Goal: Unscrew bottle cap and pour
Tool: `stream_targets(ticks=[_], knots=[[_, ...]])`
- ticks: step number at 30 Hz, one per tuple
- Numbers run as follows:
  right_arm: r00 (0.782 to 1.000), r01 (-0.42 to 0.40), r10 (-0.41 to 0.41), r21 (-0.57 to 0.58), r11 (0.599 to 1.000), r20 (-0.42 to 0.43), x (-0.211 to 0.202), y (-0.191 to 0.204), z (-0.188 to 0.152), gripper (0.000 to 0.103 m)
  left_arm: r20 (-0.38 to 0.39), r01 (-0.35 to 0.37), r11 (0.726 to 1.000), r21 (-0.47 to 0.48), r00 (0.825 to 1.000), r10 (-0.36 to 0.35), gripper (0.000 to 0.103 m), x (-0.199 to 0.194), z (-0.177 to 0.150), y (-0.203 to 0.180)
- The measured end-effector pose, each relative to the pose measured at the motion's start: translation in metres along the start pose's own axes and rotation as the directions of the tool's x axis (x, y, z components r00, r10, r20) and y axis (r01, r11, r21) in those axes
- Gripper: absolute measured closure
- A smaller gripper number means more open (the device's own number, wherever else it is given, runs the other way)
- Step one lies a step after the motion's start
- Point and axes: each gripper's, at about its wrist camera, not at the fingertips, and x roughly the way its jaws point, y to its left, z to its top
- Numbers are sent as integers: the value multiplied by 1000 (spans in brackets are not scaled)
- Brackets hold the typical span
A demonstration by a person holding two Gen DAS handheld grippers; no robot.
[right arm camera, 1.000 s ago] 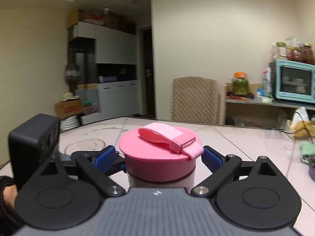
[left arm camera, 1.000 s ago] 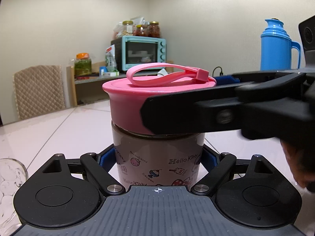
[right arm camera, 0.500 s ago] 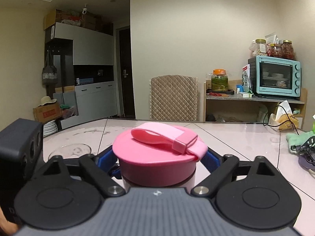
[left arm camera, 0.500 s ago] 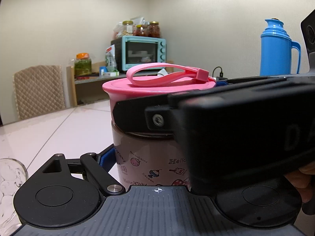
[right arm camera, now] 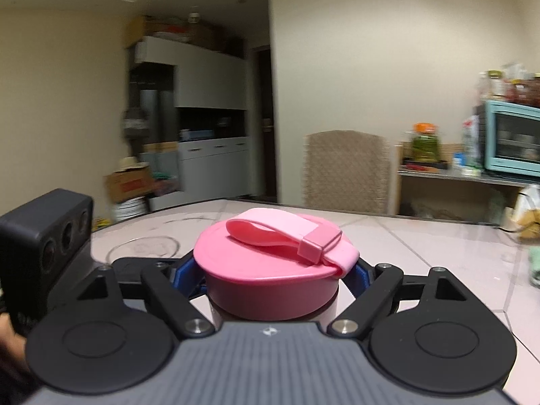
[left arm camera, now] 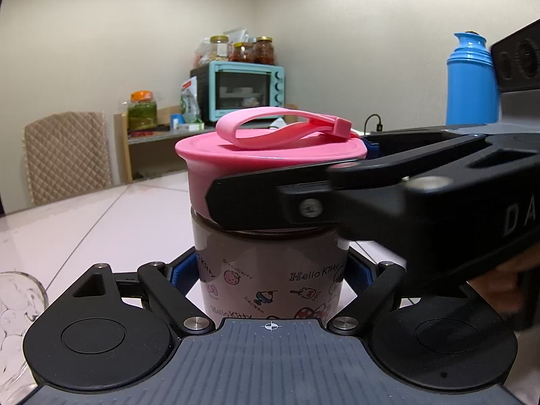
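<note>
Now our right gripper has closed on the cap, where a second ago its blue pads stood clear on either side; they sit pressed against the pink wall, left and right, and the room behind it is smeared, so we judge the hand is in motion with its grip. Our left gripper has not changed; it is clamped on the bottle, low on the printed body, and the bottle stands upright on the table. For the task this means we have both holds we need: body fixed below, cap pinched above; the unscrewing can begin, and nothing has been poured yet. The cap looks seated, with only a thin dark seam between it and the body.

From the left wrist we see the whole stack side-on: body, seam, cap, and the right gripper's black finger lying across the cap's lower wall; we also see a glass at the left edge, probably where we pour. From the right wrist we look down on the cap's top and its strap; the body is almost hidden beneath, though both pads on the cap show plainly, which the left view cannot give.
</note>
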Motion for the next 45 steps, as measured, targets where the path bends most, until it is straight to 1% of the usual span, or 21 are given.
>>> stream_targets(ticks=[2,5,6,9,12,15,19,20,21,23,24,26,28,30,33,39,42,45], knots=[[997,-74,74,-28,997,-13,0,-11,2,18,0,0,1000,0,1000,0,13,0,0,0],[983,-182,180,-71,981,-28,0,-25,5,18,0,1,1000,0,1000,-1,13,0,1,0],[973,-231,229,-78,970,-33,1,-33,7,18,1,1,1000,-1,1000,-1,13,0,1,0],[946,-324,322,-94,941,-42,2,-45,10,18,1,1,1000,-1,1000,-1,13,0,1,0],[926,-377,374,-96,921,-51,3,-52,13,18,1,1,1000,-2,1000,-1,13,0,1,0],[921,-389,386,-98,916,-51,2,-51,15,17,1,2,1000,-2,1000,-2,13,0,1,0],[937,-348,346,-73,935,-43,-5,-44,17,16,1,2,1000,-2,1000,-2,13,1,1,-1],[944,-329,326,-69,942,-42,-7,-42,17,12,1,2,1000,-2,1000,-2,13,1,1,-1],[954,-299,297,-64,952,-40,-10,-37,17,8,1,2,1000,-2,1000,-2,13,1,1,-1],[969,-248,246,-52,967,-30,-16,-30,17,7,1,2,1000,-2,1000,-2,13,1,1,-1],[978,-209,208,-40,977,-22,-20,-25,16,7,1,2,1000,-2,1000,-2,13,1,1,-1],[988,-153,153,-27,988,-13,-24,-17,15,7,1,2,1000,-2,1000,-2,13,1,1,-1],[997,-80,80,-18,997,-1,-29,-4,14,7,1,2,1000,-2,1000,-2,13,1,1,-1],[1000,-21,21,-1,1000,16,-31,5,12,7,1,2,1000,-2,1000,-2,13,1,1,-2],[999,44,-44,27,999,27,-32,13,5,7,2,2,1000,-2,1000,-2,13,1,1,-1],[993,117,-117,31,993,16,-20,25,-5,7,1,2,1000,-2,1000,-2,13,1,0,0],[988,150,-152,87,985,23,-20,22,-6,7,1,2,1000,-2,1000,-2,13,2,1,1],[982,185,-188,93,978,27,-15,22,-6,7,1,2,1000,-2,1000,-2,13,1,1,1]])
